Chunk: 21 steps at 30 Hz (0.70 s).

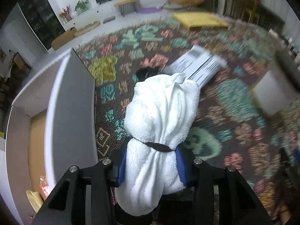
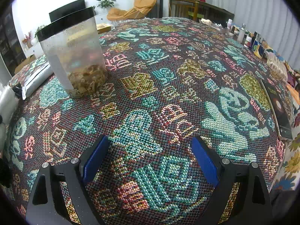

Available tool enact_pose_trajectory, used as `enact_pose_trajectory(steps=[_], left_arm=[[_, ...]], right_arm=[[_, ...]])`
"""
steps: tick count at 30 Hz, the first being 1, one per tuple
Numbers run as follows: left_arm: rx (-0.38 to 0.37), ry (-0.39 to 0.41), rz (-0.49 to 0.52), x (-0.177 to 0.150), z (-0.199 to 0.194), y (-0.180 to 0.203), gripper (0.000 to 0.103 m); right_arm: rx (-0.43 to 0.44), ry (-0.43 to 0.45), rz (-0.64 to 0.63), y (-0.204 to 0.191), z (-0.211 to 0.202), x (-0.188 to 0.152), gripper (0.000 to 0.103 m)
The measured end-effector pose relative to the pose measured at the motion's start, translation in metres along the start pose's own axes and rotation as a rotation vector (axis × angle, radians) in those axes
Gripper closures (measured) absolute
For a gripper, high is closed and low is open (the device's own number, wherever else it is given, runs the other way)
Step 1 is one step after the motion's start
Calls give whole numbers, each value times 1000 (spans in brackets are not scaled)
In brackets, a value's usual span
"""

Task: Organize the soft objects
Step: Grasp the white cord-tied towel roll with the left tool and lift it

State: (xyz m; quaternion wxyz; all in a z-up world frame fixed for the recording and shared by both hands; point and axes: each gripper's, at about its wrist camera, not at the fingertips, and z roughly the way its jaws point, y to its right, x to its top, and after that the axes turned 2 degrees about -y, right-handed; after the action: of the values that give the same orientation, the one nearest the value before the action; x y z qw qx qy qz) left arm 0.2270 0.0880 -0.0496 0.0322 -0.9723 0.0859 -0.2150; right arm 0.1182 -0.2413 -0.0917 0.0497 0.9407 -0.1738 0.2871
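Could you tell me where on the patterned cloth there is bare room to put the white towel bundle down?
The widest bare stretch of patterned cloth lies ahead of the open right gripper, between the clear plastic jar and the dark book. It is crowded along the far right edge, where bottles and boxes stand.

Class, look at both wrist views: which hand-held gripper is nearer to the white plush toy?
Left. The left hand-held gripper is clamped on the white plush toy; the right hand-held gripper stands open over bare patterned cloth.
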Motion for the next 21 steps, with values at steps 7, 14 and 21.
enact_pose_trajectory(steps=[7, 14, 21], left_arm=[[-174, 51, 26, -7, -60, 34, 59], [-238, 3, 46, -26, -38, 88, 53], [-232, -32, 56, -38, -8, 109, 20]], right_arm=[[1, 0, 0, 0, 0, 0, 11], [0, 0, 1, 0, 0, 0, 11], [0, 0, 1, 0, 0, 0, 11]])
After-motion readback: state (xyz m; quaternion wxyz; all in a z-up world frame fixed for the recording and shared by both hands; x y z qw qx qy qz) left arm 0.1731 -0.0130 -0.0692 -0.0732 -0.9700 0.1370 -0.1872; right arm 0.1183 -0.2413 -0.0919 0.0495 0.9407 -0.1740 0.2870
